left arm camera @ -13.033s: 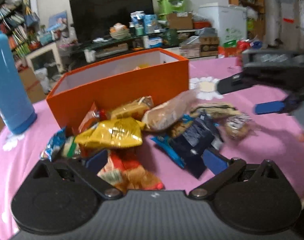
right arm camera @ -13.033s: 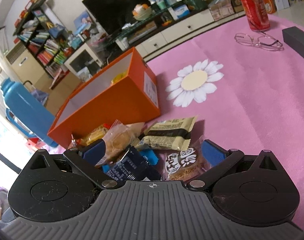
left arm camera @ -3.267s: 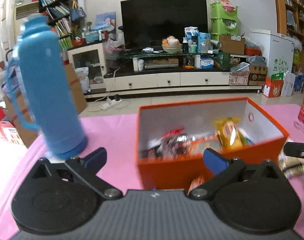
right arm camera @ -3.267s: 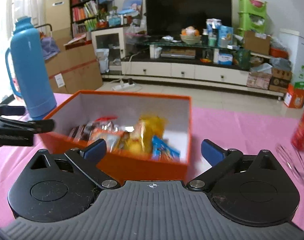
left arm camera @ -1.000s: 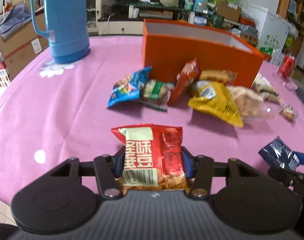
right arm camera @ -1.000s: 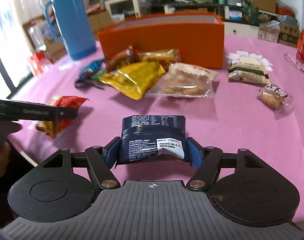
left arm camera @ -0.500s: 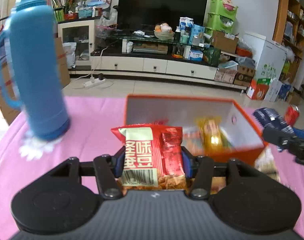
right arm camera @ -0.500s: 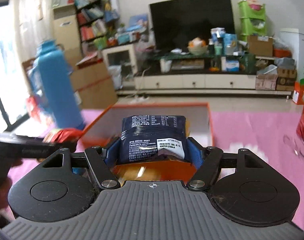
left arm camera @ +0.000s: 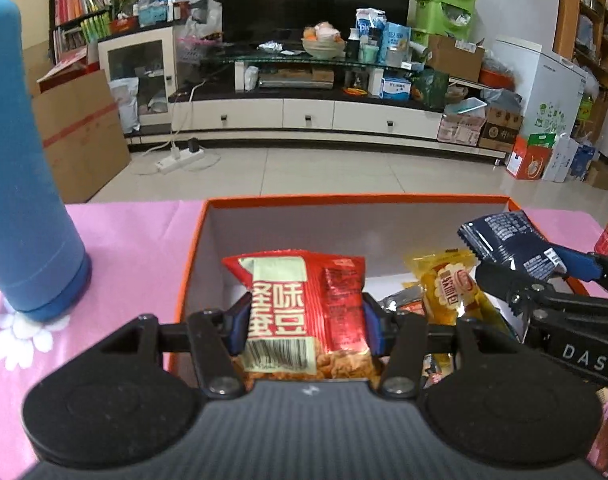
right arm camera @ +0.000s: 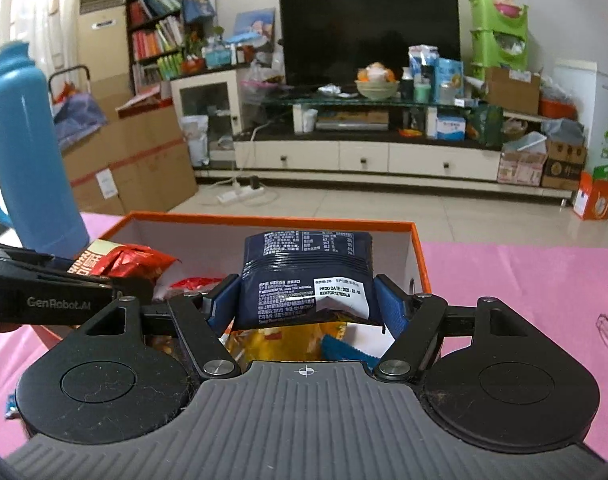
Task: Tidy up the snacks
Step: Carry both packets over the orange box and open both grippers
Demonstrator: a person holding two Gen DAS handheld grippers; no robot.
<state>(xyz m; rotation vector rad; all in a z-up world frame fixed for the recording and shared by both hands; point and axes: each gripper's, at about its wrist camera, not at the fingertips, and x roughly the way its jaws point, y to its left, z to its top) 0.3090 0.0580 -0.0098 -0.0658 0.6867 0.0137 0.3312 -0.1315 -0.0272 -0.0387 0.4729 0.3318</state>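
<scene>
L gripper [left arm camera: 305,318] clamps red snack pack [left arm camera: 304,312], R gripper [right arm camera: 305,304] clamps navy pack [right arm camera: 305,280], both over orange box [left arm camera: 355,199]. R at L's 3 o'clock. Box contents mostly hidden.

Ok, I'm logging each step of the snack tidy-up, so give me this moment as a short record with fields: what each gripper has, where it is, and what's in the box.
left gripper: shut on red packet, above the orange box
right gripper: jaws have just been opening, dark blue packet between them, over the box
box contents: yellow packet and other snacks, partly hidden
box position: on the pink tablecloth
nearby: blue flask stands left of the box
packets released: not yet
</scene>
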